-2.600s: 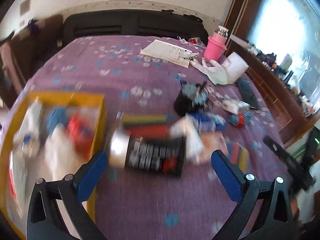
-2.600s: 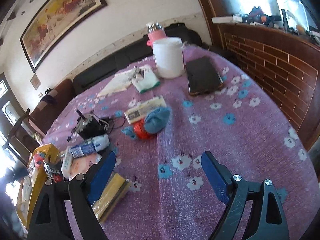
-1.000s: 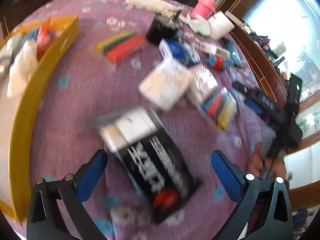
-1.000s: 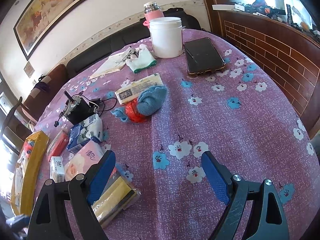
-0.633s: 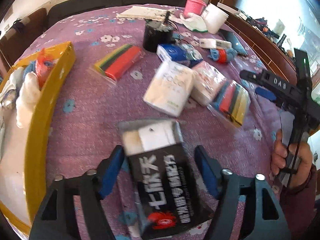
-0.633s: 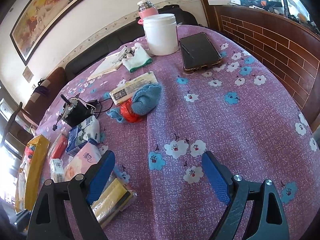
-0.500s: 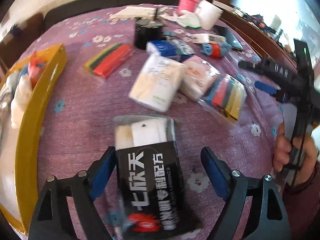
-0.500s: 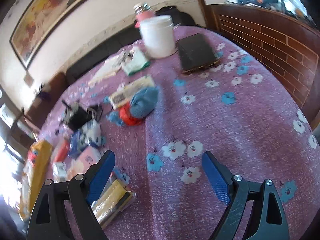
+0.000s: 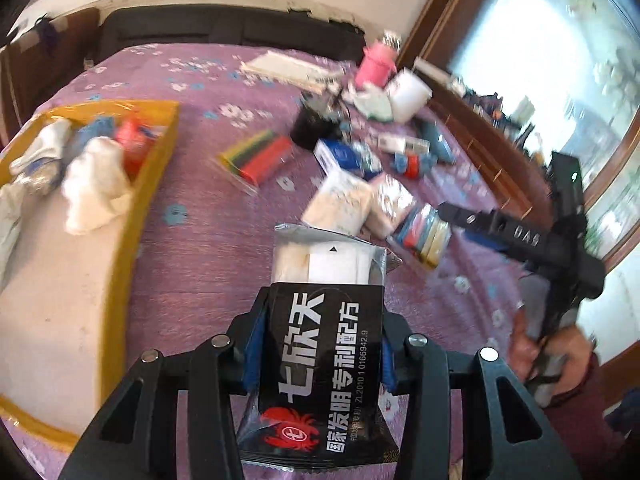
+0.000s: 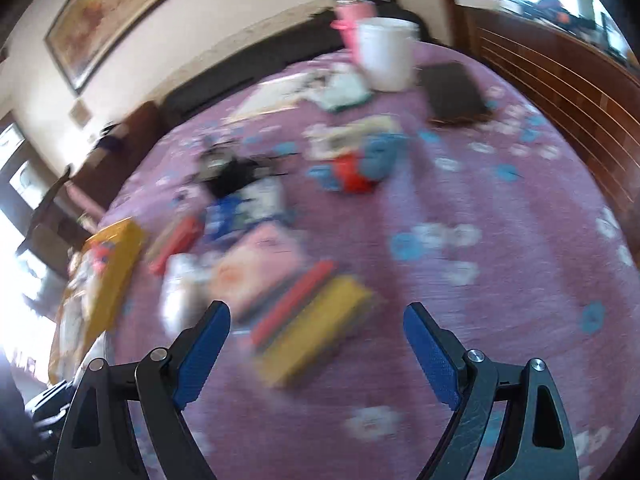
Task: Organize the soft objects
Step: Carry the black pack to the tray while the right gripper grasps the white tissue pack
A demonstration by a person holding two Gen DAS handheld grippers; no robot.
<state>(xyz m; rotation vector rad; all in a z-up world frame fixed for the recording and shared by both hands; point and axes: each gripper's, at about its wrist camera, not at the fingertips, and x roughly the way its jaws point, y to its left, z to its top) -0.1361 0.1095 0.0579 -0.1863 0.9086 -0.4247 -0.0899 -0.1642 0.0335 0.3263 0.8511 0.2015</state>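
Now your left gripper [image 9: 320, 340] is clamped on the black pack [image 9: 320, 364], its blue pads pressing both sides of the wrapper. The pack points away from you, its clear end showing white contents, above the purple cloth [image 9: 208, 240]. To the left lies the yellow tray [image 9: 132, 224], already holding a white bundle [image 9: 96, 188] and a red item [image 9: 134, 144]. Ahead of the pack sit a white tissue pack [image 9: 340, 202] and a pink one [image 9: 390, 204], touching each other, with the striped sponge pack [image 9: 424, 232] just beside them. Another sponge pack [image 9: 258, 156] lies nearer the tray.

Your right gripper [image 10: 316, 356] has its fingers spread wide, with nothing between them. The right wrist view is blurred, but the yellow and red sponges [image 10: 312, 320] lie just ahead of its fingers, with the pink pack [image 10: 256, 264] beyond them. In the left view your right gripper [image 9: 520, 236] shows over the table's right side, near the sponges.
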